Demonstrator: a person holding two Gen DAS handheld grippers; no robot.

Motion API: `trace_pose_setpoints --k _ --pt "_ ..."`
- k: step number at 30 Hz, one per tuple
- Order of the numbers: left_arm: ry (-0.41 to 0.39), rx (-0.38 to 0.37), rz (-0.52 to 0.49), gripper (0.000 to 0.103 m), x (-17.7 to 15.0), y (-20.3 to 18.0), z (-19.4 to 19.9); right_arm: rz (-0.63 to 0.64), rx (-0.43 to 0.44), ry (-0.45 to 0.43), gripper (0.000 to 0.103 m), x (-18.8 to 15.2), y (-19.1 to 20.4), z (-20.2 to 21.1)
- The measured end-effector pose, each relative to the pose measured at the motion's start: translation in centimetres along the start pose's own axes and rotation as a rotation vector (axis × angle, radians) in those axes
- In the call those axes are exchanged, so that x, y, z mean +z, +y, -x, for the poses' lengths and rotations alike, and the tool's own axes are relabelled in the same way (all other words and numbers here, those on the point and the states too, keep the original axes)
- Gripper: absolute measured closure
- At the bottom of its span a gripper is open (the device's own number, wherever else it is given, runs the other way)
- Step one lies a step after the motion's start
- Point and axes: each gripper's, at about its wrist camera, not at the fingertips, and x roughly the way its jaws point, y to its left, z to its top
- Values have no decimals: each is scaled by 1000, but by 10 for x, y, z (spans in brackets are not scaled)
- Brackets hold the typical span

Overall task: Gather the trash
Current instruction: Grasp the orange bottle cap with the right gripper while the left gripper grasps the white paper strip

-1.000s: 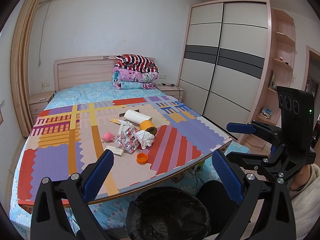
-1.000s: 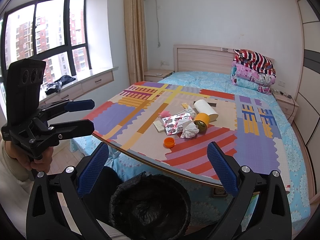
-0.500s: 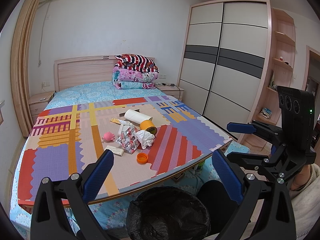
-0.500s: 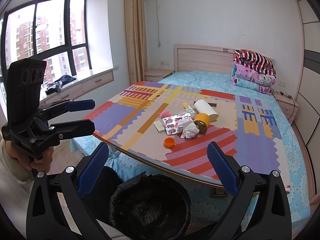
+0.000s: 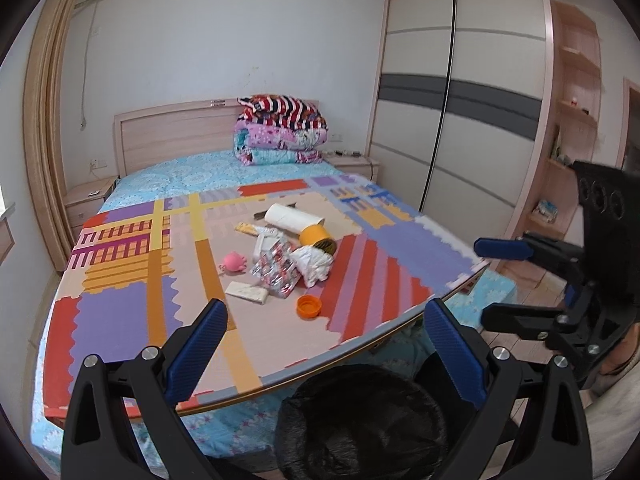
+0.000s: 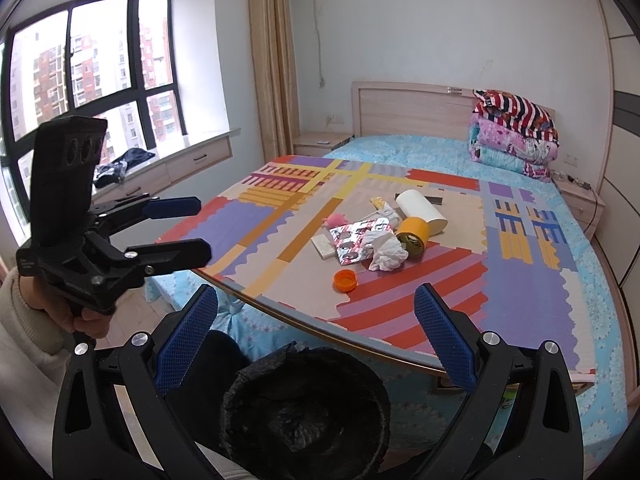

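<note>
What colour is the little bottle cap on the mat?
Orange. The cap lies open side up near the mat's front edge; the right wrist view shows it best.

Mat's (image 5: 120, 312) near edge lies bare — litter pile (image 5: 288, 264) crowds its middle.

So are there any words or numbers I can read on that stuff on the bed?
None can be read.
Shiny wrapper: red and white print, too blurred to read.
Yellow packet: print too small.
White packet: faint marks, unreadable.
Tape roll, orange cap, paper roll: no text shows.
</note>
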Motion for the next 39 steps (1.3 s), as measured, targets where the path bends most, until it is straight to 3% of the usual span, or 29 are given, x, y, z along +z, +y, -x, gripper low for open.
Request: trace_pose_setpoints --k 6,15,27,34,39 --pt "47 -25 5 8 -3 26 -36 14 11 7 4 1 -6 -22" --pt "104 -2 -3 8 -5 62 -93 5 0 36 6 -1 -22 -69" --pt "157 27 -42 8 -1 87 -144 -24 31 83 23 -13 -35 -129" --pt "192 30 -47 8 -2 90 -168 -4 25 96 38 -19 -30 -146" --pt "233 36 -62 21 -5 89 -185 13 11 105 50 -21 -28 -156"
